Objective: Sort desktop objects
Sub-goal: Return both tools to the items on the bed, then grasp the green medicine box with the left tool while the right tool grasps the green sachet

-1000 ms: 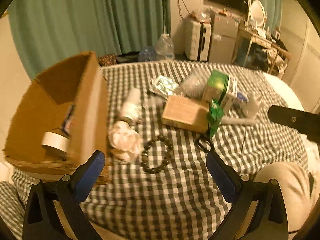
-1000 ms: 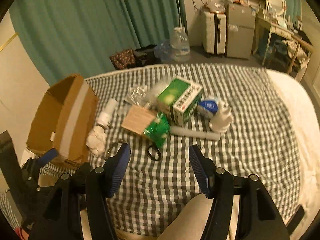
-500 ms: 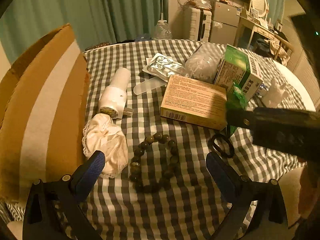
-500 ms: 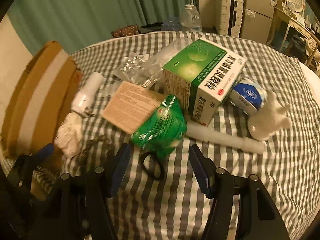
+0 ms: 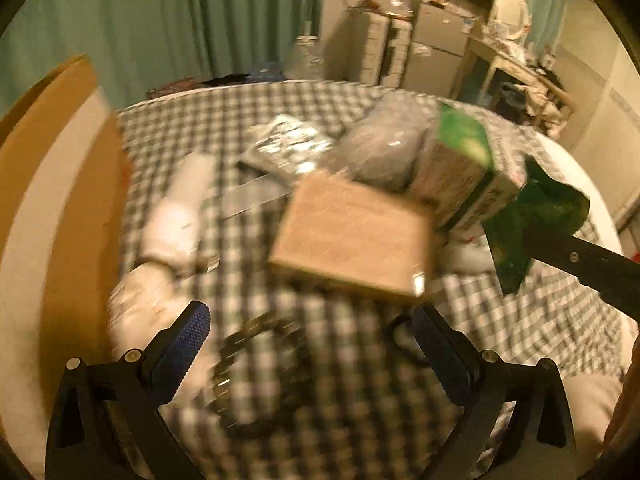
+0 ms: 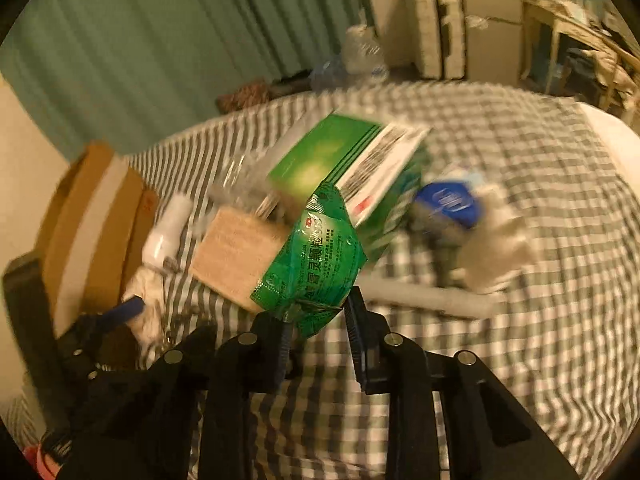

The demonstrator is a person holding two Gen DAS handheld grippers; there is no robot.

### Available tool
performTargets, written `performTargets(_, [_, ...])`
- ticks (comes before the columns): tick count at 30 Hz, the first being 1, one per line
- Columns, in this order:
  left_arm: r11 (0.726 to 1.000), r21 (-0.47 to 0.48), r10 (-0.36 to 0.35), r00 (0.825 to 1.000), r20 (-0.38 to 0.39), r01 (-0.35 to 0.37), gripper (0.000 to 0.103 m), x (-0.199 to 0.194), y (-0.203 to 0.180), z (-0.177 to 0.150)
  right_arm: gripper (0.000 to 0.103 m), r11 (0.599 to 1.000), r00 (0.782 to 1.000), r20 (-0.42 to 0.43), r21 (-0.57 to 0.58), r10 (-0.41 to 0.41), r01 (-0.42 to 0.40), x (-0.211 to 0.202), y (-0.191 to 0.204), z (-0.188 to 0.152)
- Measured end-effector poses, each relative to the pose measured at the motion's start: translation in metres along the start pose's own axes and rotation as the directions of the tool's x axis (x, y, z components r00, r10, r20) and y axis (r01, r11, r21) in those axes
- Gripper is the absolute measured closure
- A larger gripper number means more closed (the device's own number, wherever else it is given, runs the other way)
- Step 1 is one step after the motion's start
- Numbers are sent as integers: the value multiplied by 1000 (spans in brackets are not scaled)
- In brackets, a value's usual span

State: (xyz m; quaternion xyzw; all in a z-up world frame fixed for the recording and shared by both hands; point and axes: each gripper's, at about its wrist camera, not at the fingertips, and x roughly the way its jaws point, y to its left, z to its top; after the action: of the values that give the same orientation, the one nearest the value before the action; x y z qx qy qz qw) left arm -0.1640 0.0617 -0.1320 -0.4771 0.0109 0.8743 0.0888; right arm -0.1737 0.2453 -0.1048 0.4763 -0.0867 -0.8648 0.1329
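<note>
My right gripper point(image 6: 318, 312) is closing, its jaws pinching the lower edge of a green foil packet point(image 6: 316, 256), which stands up off the checked cloth point(image 6: 520, 200). In the left wrist view the same packet point(image 5: 536, 216) hangs at the right on a black finger. My left gripper point(image 5: 310, 320) is open just above a dark bead bracelet point(image 5: 256, 376), touching nothing. A tan flat box point(image 5: 352, 232) and a green-and-white carton point(image 5: 460, 168) lie beyond. The picture is blurred.
A cardboard box point(image 5: 52, 200) stands at the left edge. Beside it lie a white bottle point(image 5: 180, 208) and a crumpled white cloth point(image 5: 136, 308). Farther off are a silver foil pack point(image 5: 284, 144), a blue-labelled item point(image 6: 448, 204) and a white tube point(image 6: 420, 296). A black scissor loop point(image 5: 400, 336) sits by my left gripper's right finger.
Both grippers have come down and closer to the table. The right jaws narrowed from wide open onto the green packet, which now sits raised. The left jaws kept their width.
</note>
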Motion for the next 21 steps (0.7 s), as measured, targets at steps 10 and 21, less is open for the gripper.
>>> performTargets(10, [987,154,37,999,-22,-33,0,27,-46,26,78,988,999,35,155,-9,3,-13,-58,-1])
performTargets(21, [995,99,-35,999,41,30,0,8,-83,59,78,983,998,64,185,2,-14,-20,-71,2])
